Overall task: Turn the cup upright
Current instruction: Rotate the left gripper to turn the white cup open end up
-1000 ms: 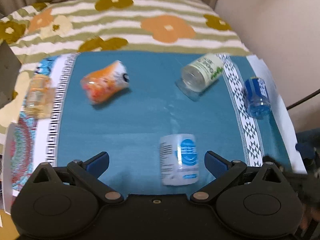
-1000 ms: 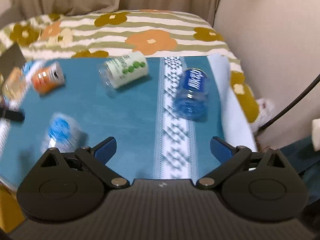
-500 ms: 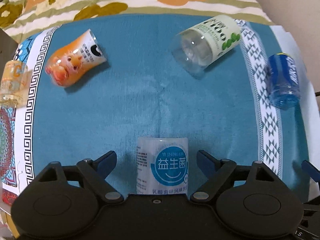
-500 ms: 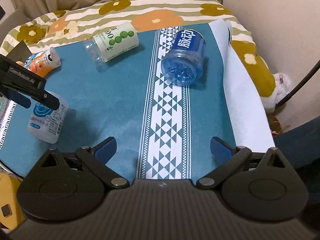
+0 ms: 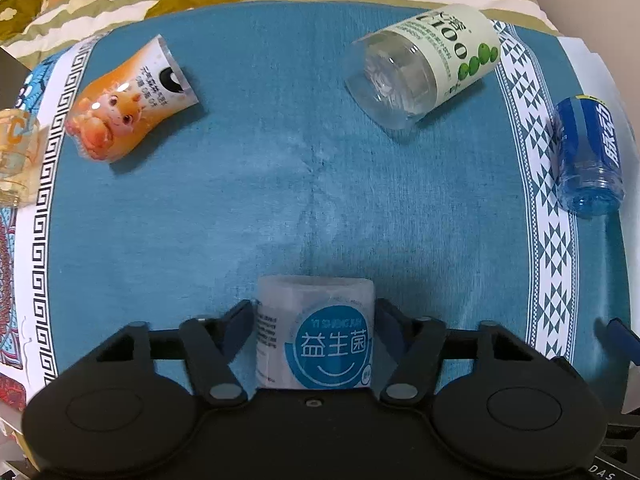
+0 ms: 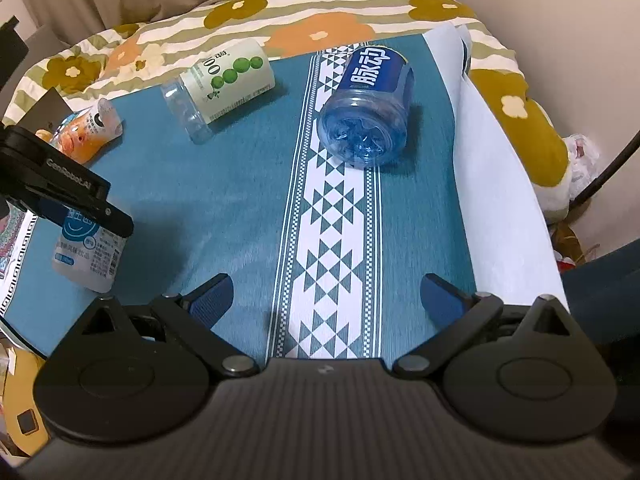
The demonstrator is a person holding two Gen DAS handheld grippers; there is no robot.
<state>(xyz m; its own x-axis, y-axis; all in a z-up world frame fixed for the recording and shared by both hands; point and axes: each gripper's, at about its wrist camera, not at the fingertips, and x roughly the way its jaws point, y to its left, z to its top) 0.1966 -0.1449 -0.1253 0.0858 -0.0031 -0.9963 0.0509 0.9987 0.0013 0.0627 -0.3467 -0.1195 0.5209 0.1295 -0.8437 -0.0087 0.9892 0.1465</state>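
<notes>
Left gripper [image 5: 315, 312] body hides the white cup's [image 5: 316, 336] lower end. Yellow cup [image 5: 16, 156] cut off by frame edge at cloth's [image 5: 240, 200] left edge. In right view, left gripper arm covers white cup's top.

Bare teal cloth [image 6: 240, 184] lies open between green-label bottle [image 6: 224, 80] and blue bottle [image 6: 368, 112].

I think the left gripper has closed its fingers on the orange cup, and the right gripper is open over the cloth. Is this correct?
Not quite: the left gripper has closed its fingers on the white cup with the blue round label, as the left wrist view shows; the orange cup lies apart. The right gripper is open.
</notes>
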